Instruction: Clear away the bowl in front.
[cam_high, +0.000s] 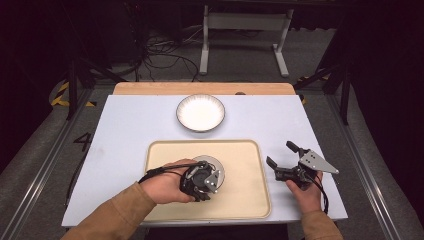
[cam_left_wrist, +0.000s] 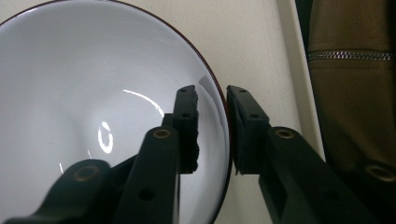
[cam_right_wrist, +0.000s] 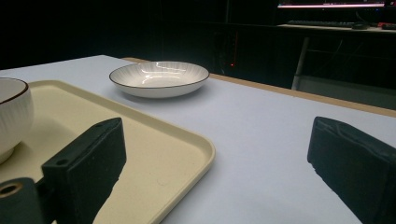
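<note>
On the cream tray (cam_high: 250, 200) near my side of the tabletop (cam_high: 130, 125) sat the white bowl (cam_high: 212, 165) with its dark rim, and my left hand-held gripper (cam_high: 202, 182) hung directly over its near edge, pointing down. Seen along that hand-held gripper (cam_left_wrist: 212, 130), one jaw stood inside the bowl (cam_left_wrist: 70, 93) against the glossy inner wall and the other stood outside, over the tray (cam_left_wrist: 261, 46), so the rim ran up through the gap between them. A thin slit showed on either side of the rim; the pads straddled it without pressing, so nothing was held. My left hand (cam_high: 167, 182) wrapped the body of the tool.

My right hand-held gripper (cam_high: 282, 160) rested well apart on the bare tabletop, just beside the tray's right edge, its jaws spread wide and holding nothing. Between them I saw the tray corner (cam_right_wrist: 187, 140) and, farther off, the shallow ribbed plate (cam_right_wrist: 159, 77), which lay beyond the tray toward the far edge.
</note>
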